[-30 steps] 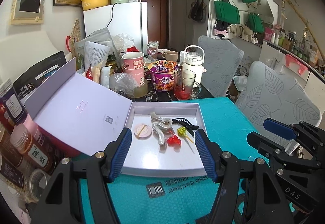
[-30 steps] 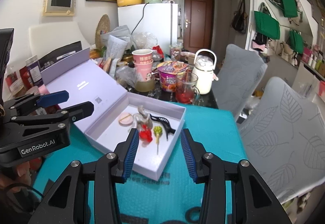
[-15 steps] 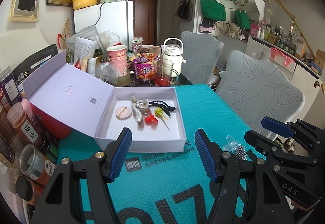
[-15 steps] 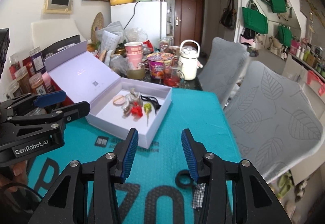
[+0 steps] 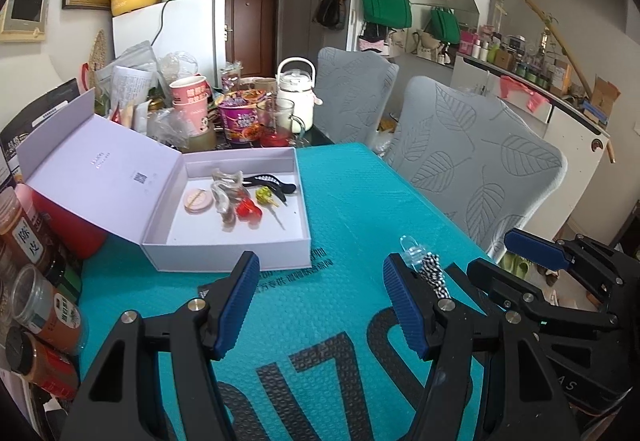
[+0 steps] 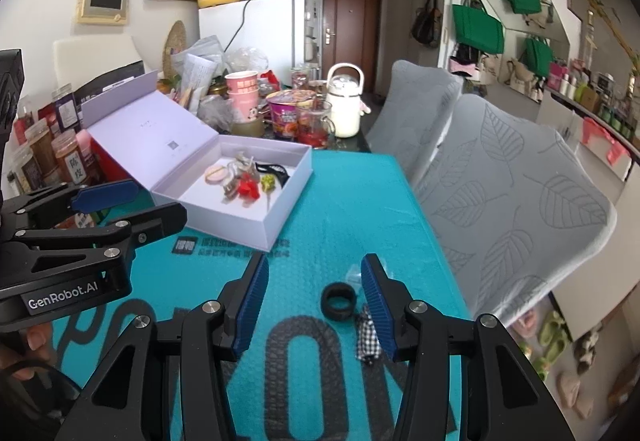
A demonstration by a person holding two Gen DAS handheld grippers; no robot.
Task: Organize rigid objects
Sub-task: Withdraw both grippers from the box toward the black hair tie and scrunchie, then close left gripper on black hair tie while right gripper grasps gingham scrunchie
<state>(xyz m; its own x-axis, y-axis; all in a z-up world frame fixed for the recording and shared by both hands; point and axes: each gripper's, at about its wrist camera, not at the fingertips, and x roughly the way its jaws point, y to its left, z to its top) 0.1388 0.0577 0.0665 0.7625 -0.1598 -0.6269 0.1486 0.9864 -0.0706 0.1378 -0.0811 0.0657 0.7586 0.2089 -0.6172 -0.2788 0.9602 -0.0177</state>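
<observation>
With several small items already lying in the open lilac box [image 6: 276, 209], the right gripper [image 6: 314, 301], jaws just widened and empty, frames a black ring [image 6: 338, 301] on the teal mat [image 6: 352, 209], apparently the next pickup, calling for a descent and squeeze; the left gripper [image 5: 318, 305] waits open

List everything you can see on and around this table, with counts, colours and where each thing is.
gift box: one, lilac, lid open, on the teal mat
hair clips and lollipops: several, mixed colours, inside the box
ring: one, black, on the mat between the right gripper's jaws, untouched
checked cloth item: one, black and white, beside the ring
instant noodle cup: one, purple, behind the box
kettle: one, white, behind the mat
spice jars: several, left table edge
chairs: two, grey leaf pattern, right of the table
left gripper: open, empty
right gripper: jaws just opening, empty
</observation>
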